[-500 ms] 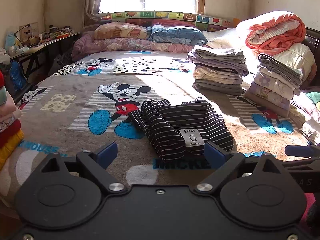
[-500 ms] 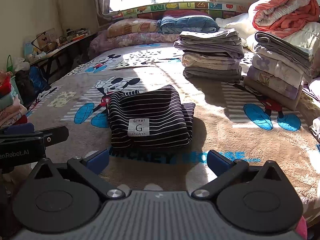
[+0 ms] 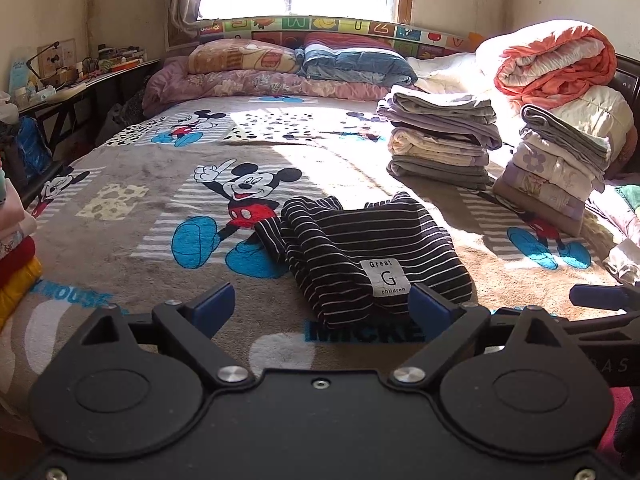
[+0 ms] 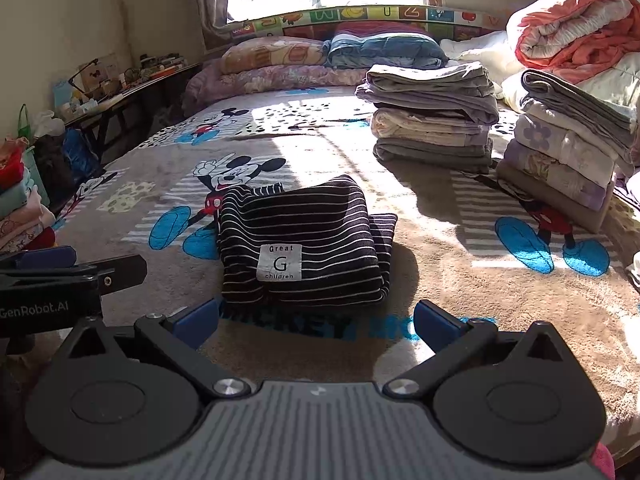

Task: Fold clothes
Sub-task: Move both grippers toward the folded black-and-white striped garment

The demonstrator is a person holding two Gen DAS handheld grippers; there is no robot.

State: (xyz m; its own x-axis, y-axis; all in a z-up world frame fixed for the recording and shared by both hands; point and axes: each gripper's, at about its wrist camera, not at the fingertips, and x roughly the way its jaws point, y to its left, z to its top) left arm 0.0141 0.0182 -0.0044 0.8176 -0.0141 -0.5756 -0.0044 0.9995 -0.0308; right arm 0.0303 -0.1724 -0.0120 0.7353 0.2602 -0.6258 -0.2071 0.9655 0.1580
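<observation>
A striped garment [image 4: 304, 248] lies in a folded bundle on the cartoon-print bedspread [image 3: 132, 184], its white label facing the cameras, as two hand-held grippers hover low at the bed's near edge. The right gripper [image 4: 316, 320] stands with its blue fingers spread wide and empty, the bundle straight ahead of it and just beyond its fingertips. The left gripper [image 3: 322, 308] is likewise spread and empty, with the bundle ahead and off to its right, near its right finger. The bundle's long side runs crosswise to the right gripper's reach, and a loose strip trails from its far left corner. The right gripper appears the nearer and more squarely placed. Stacks of folded laundry [image 4: 432, 116] stand well beyond, ahead and to the right. The garment already lies folded; whether it awaits one more fold or a move to a stack cannot be judged from this moment.
</observation>
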